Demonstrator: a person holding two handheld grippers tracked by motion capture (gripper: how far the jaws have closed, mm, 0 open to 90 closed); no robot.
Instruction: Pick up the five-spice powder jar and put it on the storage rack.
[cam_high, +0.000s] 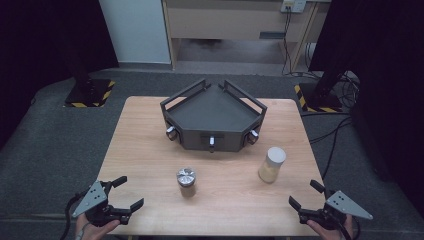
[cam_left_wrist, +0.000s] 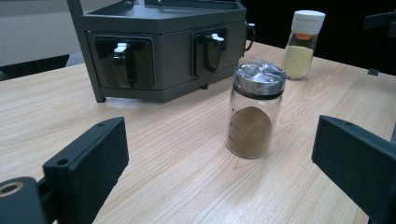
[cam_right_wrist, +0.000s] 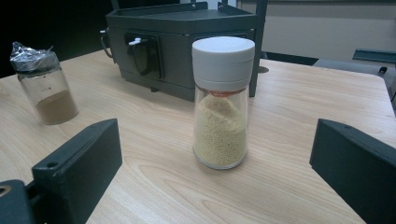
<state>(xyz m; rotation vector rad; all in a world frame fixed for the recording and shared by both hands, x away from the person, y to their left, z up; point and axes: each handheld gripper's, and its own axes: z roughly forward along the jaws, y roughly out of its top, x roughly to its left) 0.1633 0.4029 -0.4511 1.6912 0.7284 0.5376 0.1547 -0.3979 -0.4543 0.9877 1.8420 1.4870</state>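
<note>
L hand-held gripper (cam_high: 122, 194) & R hand-held gripper (cam_high: 305, 196) low at table's (cam_high: 150, 150) near edge, jaws spread, apparently hovering

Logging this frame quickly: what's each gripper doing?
Left gripper: open, holding nothing.
Right gripper: open, holding nothing.

Clear glass jars (cam_left_wrist: 254, 116), matt wood-grain table (cam_high: 150, 150)

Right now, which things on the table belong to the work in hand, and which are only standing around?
In the work:
- left claw, open, aimed at the jar of brown powder
- right claw, open, aimed at the jar of yellow grains

Standing around:
- dark rack at the back of the table
</note>
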